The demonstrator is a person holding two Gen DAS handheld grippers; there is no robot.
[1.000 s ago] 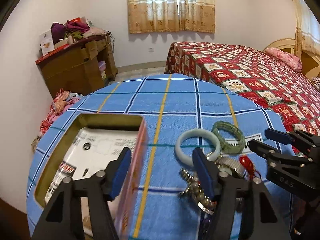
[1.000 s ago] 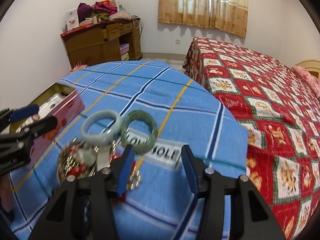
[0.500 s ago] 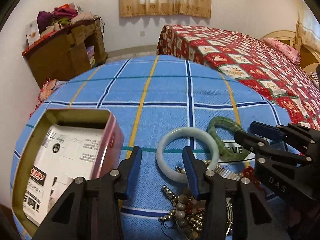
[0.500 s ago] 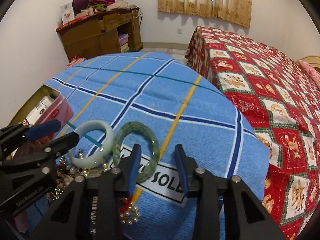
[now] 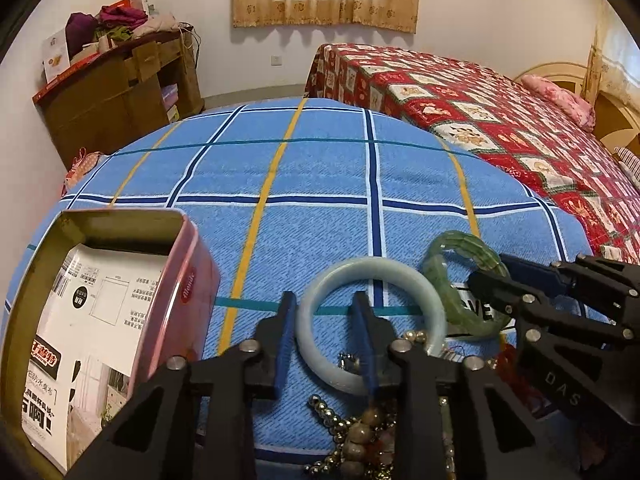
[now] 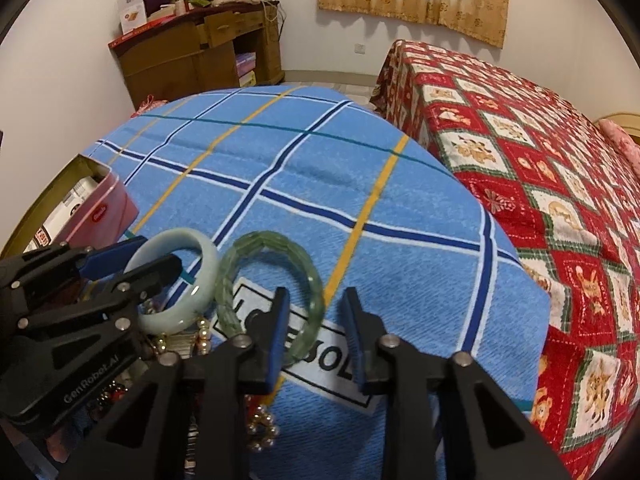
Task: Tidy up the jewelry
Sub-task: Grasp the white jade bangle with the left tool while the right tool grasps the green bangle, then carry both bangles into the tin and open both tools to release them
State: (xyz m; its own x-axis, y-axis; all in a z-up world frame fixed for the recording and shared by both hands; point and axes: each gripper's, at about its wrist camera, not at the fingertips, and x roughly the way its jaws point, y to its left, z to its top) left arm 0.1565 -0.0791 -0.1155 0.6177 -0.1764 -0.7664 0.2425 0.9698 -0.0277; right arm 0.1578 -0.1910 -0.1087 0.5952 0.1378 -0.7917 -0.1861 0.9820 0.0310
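Note:
A pale jade bangle lies on the blue checked cloth. My left gripper is open with its jaws astride the bangle's left rim, one finger outside and one inside the ring. A dark green faceted bangle lies to its right. My right gripper is open with its jaws astride that bangle's near right rim. Beaded bracelets lie heaped near the front edge. An open pink tin with a printed paper inside stands at the left.
A bed with a red patterned cover stands to the right. A wooden cabinet piled with clothes is at the back left. The pink tin also shows in the right wrist view.
Both grippers have moved forward and narrowed. The left one now straddles the pale bangle's rim, and the right one straddles the green bangle's rim.

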